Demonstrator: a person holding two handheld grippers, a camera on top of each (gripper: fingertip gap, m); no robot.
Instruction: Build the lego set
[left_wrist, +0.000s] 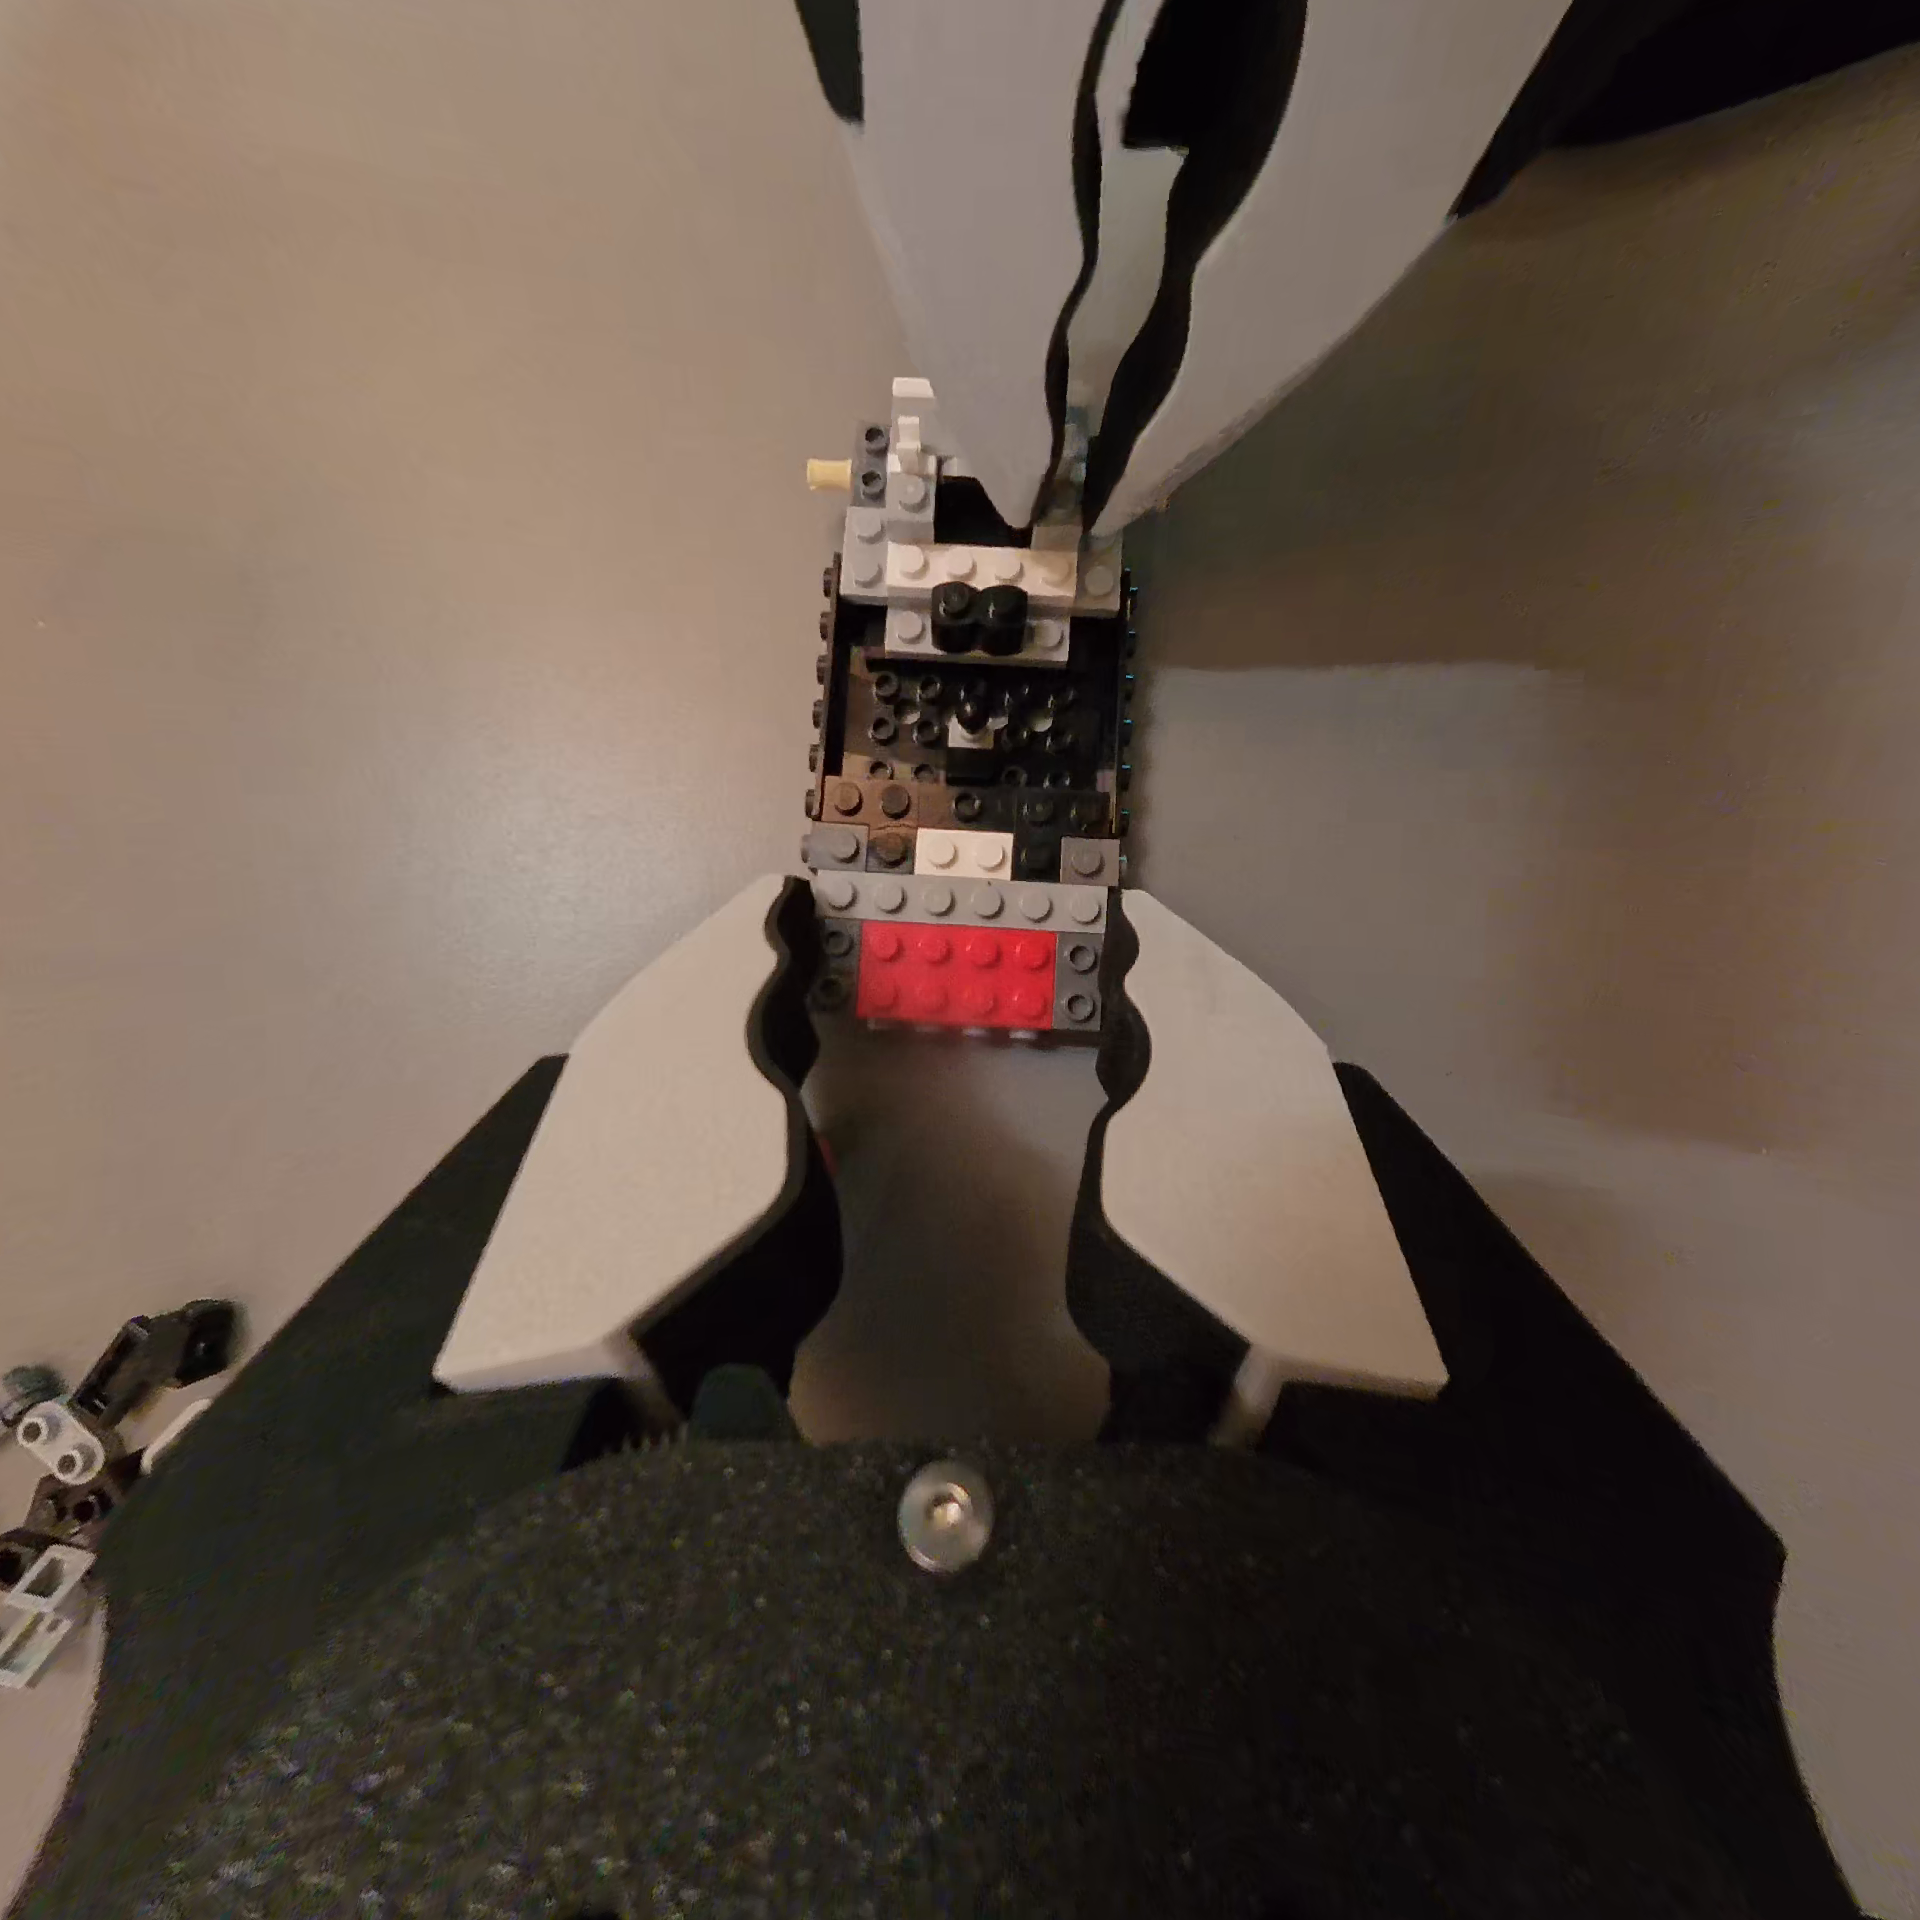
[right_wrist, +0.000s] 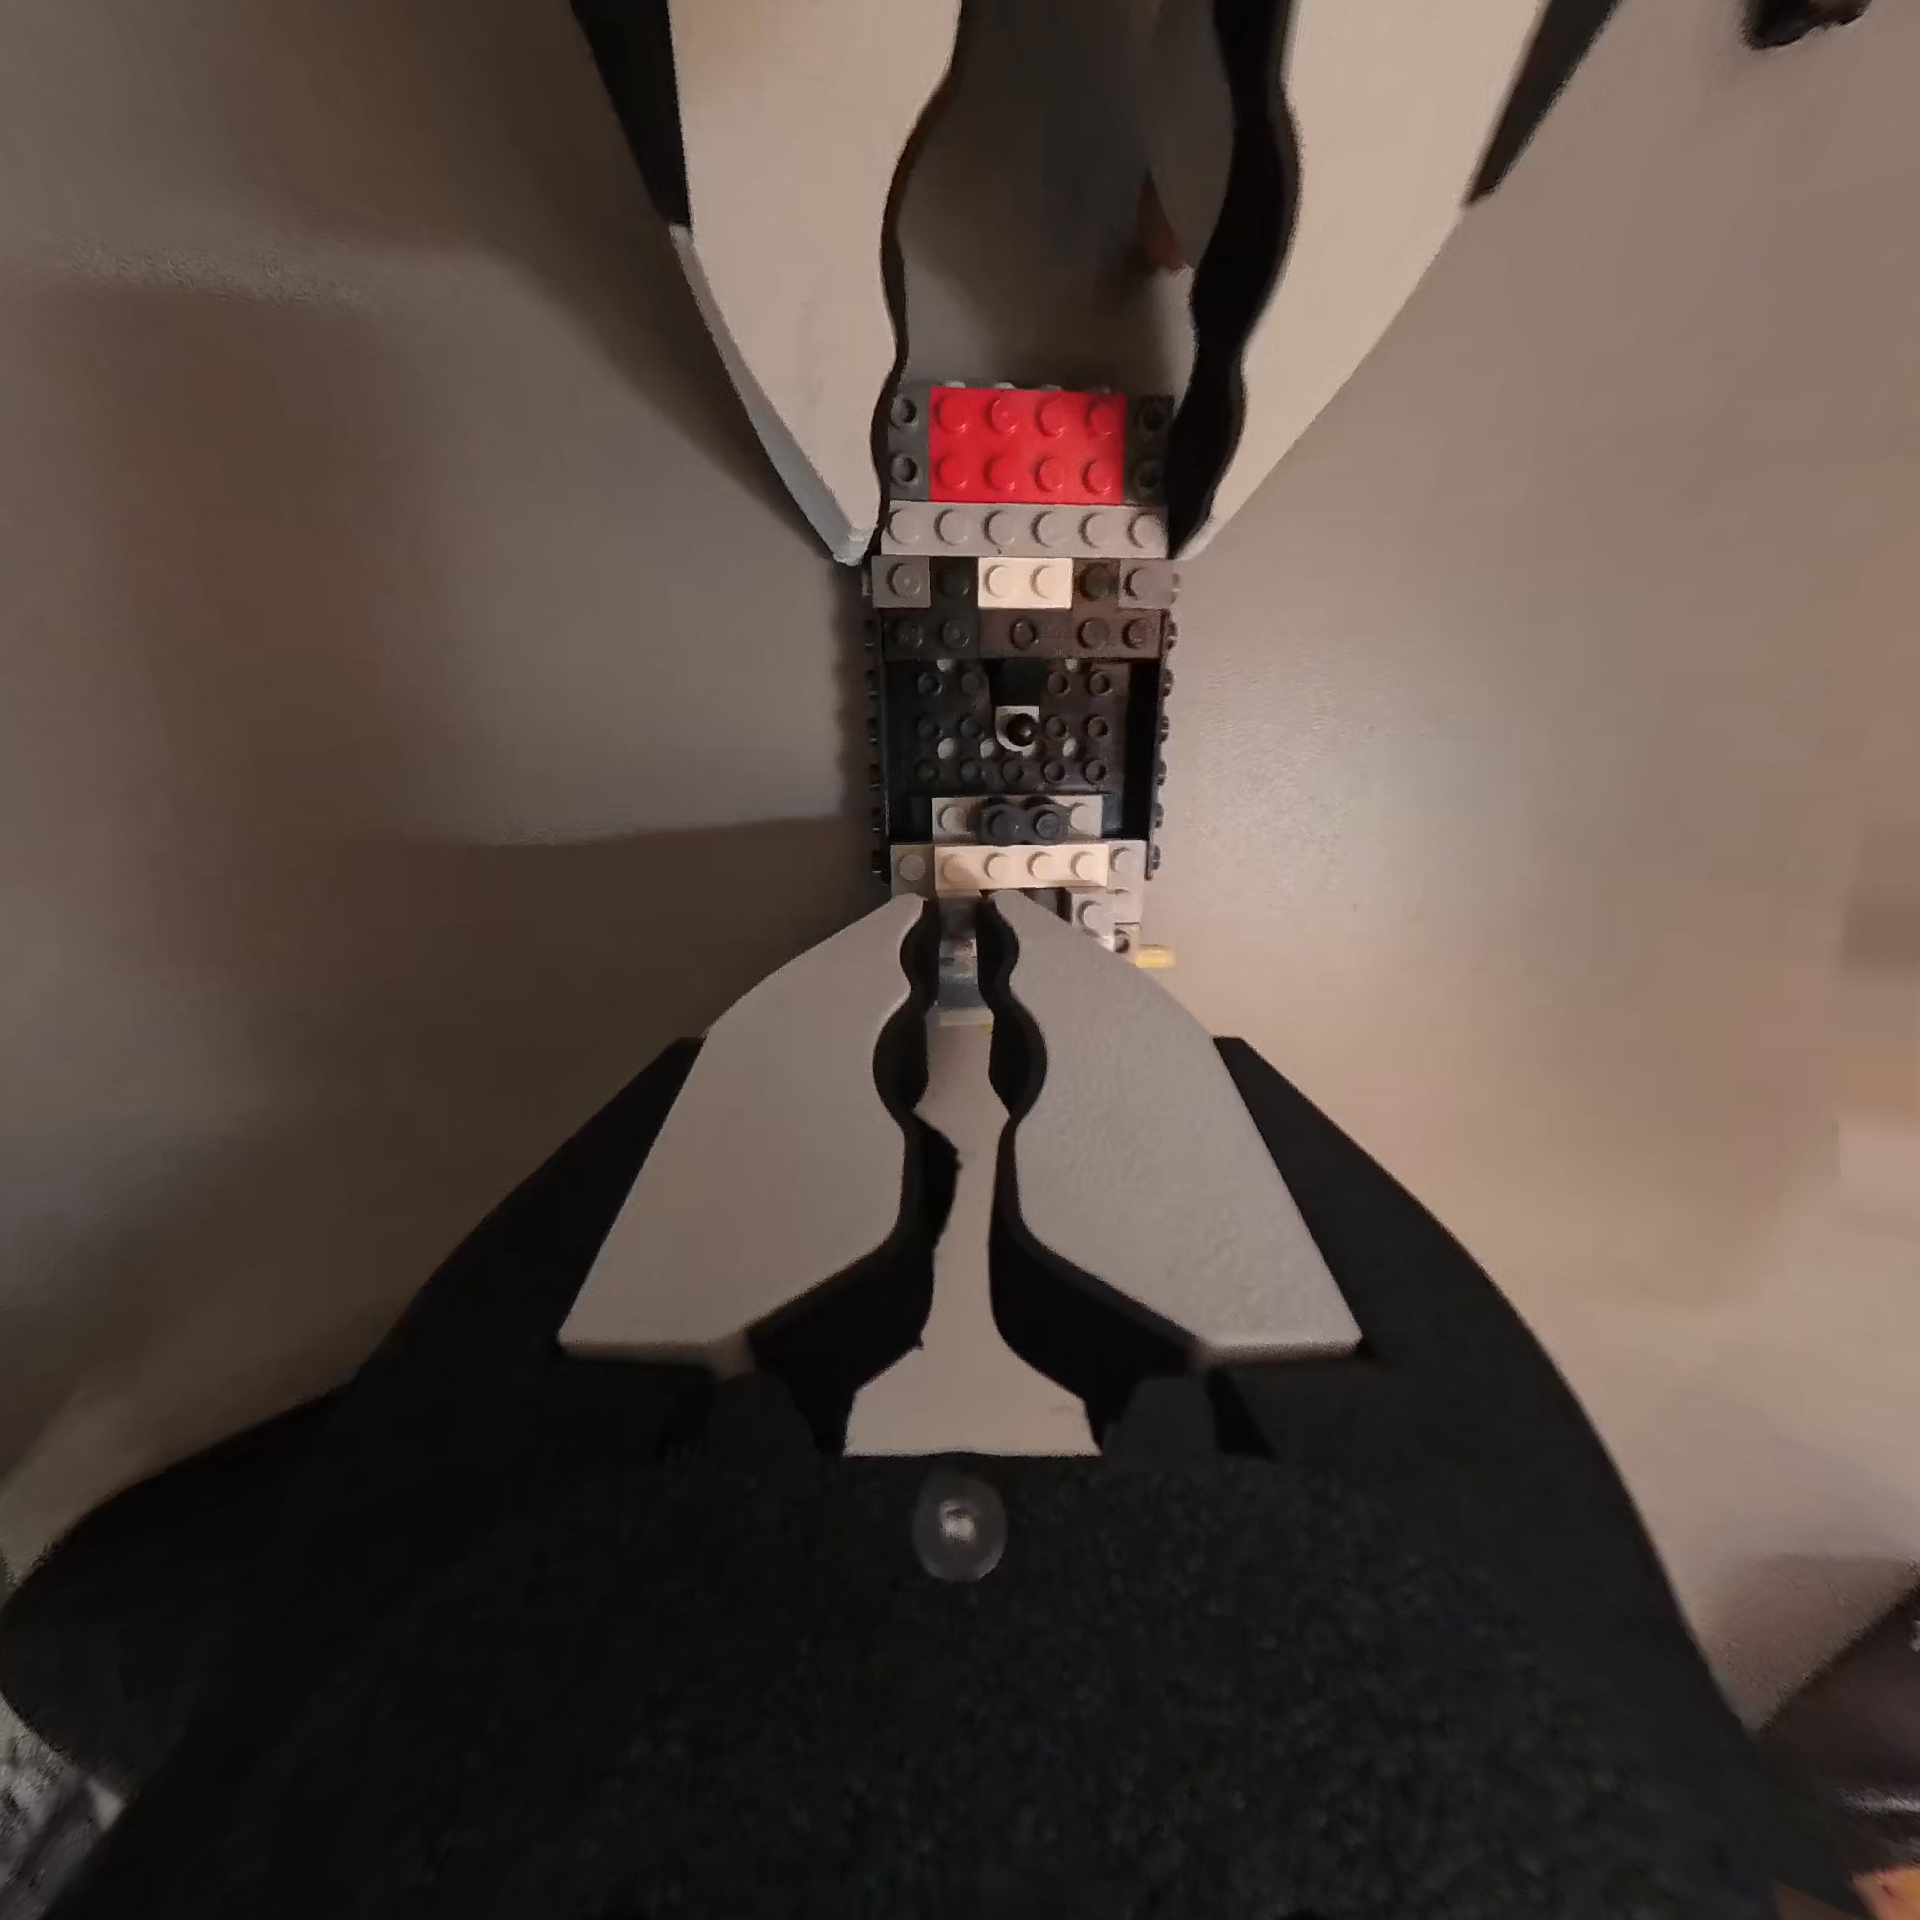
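Observation:
A partly built lego model (left_wrist: 966, 748) of black, grey, white and brown bricks lies on the pale table between my two grippers. It also shows in the right wrist view (right_wrist: 1018, 727). My left gripper (left_wrist: 961, 920) is shut on the end of the model with the red brick (left_wrist: 956, 971), one finger on each side. It shows at the top of the right wrist view (right_wrist: 1029, 545). My right gripper (right_wrist: 956, 920) is shut on a small grey piece (right_wrist: 961, 982) at the model's opposite end. Whether the piece touches the model I cannot tell. The right gripper reaches in from the top of the left wrist view (left_wrist: 1060, 520).
Several loose black, white and grey lego pieces (left_wrist: 62, 1455) lie at the lower left of the left wrist view. A small tan peg (left_wrist: 826, 476) sticks out of the model's far left side. The pale table (left_wrist: 364, 623) stretches on both sides of the model.

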